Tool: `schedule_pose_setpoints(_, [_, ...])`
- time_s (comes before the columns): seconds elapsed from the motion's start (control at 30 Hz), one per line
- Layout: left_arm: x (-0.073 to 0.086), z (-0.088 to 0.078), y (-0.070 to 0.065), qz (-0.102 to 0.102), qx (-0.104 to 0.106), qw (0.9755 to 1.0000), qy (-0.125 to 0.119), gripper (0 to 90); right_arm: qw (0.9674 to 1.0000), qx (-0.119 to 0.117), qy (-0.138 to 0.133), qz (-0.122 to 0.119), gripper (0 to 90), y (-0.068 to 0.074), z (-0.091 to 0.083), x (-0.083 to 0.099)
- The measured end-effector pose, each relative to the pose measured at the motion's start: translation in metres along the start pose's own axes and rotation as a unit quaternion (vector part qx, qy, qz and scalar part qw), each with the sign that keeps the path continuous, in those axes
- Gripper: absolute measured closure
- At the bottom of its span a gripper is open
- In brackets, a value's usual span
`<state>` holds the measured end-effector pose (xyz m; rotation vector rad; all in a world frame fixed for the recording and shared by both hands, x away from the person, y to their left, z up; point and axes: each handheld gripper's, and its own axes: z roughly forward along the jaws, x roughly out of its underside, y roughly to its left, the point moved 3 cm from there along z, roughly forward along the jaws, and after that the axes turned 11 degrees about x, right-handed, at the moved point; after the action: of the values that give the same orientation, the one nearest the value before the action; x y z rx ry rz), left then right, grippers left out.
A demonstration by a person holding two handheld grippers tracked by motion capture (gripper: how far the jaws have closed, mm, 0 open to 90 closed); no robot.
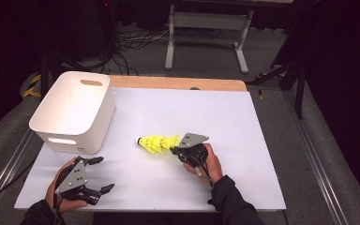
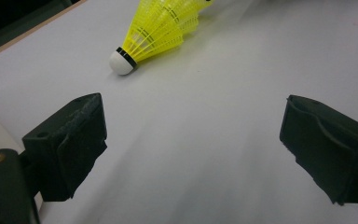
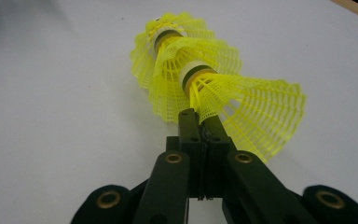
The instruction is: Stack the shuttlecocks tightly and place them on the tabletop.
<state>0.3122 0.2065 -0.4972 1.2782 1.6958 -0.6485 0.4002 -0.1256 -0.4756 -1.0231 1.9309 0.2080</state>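
Right gripper: jaws closed tight on the skirt edge of the nearest of the nested yellow shuttlecocks, which lie on the white table, stretching away beyond the fingertips. Left gripper: jaws wide apart, empty, shuttlecocks well ahead of it.

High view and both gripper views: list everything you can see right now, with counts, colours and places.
yellow plastic shuttlecocks: three nested in a row, white cork tips, lying at mid-table
white plastic bin: one, with cut-out handles, far left of the table
white table top: one, with a wooden strip along the far edge
grey metal frame: one, on the floor beyond the table
black cables: several, on the floor behind
left gripper: black, jaws open, near left
right gripper: black, jaws shut on the rear shuttlecock's skirt
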Motion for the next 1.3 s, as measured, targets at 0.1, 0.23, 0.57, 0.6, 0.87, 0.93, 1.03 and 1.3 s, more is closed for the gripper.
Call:
schedule_pose_setpoints(0.1, [0.000,0.000,0.000,0.001,0.000,1.0000,0.001,8.0,1.0000,-0.002,-0.007,-0.004,89.8,0.002,0.000,-0.001])
schedule_pose_setpoints(0.23, [0.000,0.000,0.000,0.002,0.001,1.0000,0.002,8.0,0.9999,-0.010,-0.010,-0.005,89.6,0.004,0.002,-0.002])
schedule_pose_setpoints(0.57, [0.000,0.001,-0.001,0.001,0.003,1.0000,0.003,8.0,0.9998,-0.017,-0.003,-0.002,88.0,0.009,0.012,-0.002])
schedule_pose_setpoints(0.6, [0.000,0.001,-0.001,0.001,0.003,1.0000,0.003,8.0,0.9998,-0.017,0.001,-0.003,87.4,0.009,0.013,-0.002])
schedule_pose_setpoints(0.87, [0.000,0.001,-0.001,0.000,0.006,1.0000,0.001,7.9,0.9996,-0.018,0.021,-0.004,81.9,0.012,0.023,0.001])
schedule_pose_setpoints(0.93, [0.000,0.001,-0.001,0.001,0.006,1.0000,0.001,7.9,0.9994,-0.020,0.026,-0.006,79.3,0.013,0.024,0.002])
schedule_pose_setpoints(1.03, [0.000,0.000,-0.001,0.002,0.006,1.0000,0.000,7.9,0.9994,-0.018,0.030,-0.007,73.0,0.013,0.024,0.002])
schedule_pose_setpoints(1.3, [-0.001,0.000,-0.002,0.003,0.006,1.0000,0.000,7.9,0.9998,-0.013,0.017,0.003,71.0,0.007,0.011,0.001])
